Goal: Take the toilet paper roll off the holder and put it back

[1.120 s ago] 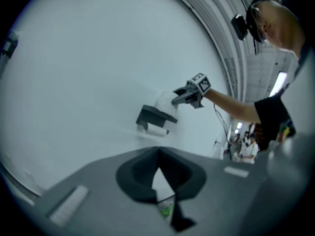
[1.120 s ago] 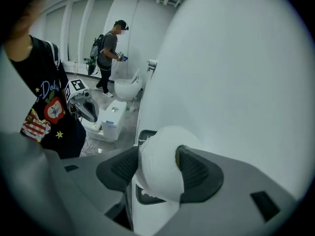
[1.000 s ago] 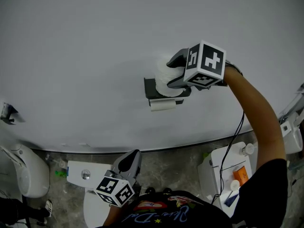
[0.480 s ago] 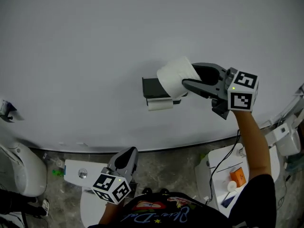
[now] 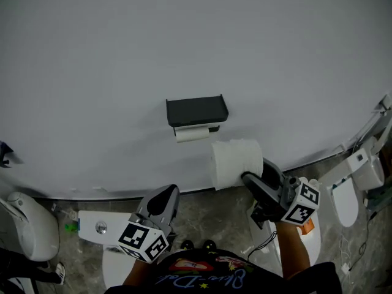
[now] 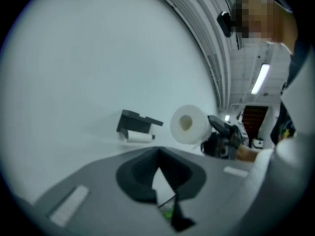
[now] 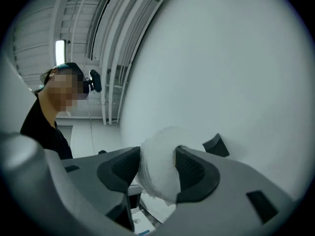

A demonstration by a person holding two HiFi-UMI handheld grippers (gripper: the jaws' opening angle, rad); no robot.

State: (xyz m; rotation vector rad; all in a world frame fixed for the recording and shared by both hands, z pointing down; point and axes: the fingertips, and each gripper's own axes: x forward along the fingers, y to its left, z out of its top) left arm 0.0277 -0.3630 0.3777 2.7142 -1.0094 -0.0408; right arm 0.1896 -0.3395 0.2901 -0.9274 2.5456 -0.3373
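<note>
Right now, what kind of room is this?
Most likely a bathroom: a black holder is fixed on the wall, the right tool grips a toilet paper roll, and a white toilet stands nearby.

Open air all around the holder (image 5: 196, 110), apart from seemingly 1 small roll (image 5: 192, 133) just beneath it.

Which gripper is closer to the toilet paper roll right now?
Right. The right gripper is clamped on the toilet paper roll, below the holder; the left gripper, shut, is apart from it, lower and leftward.
</note>
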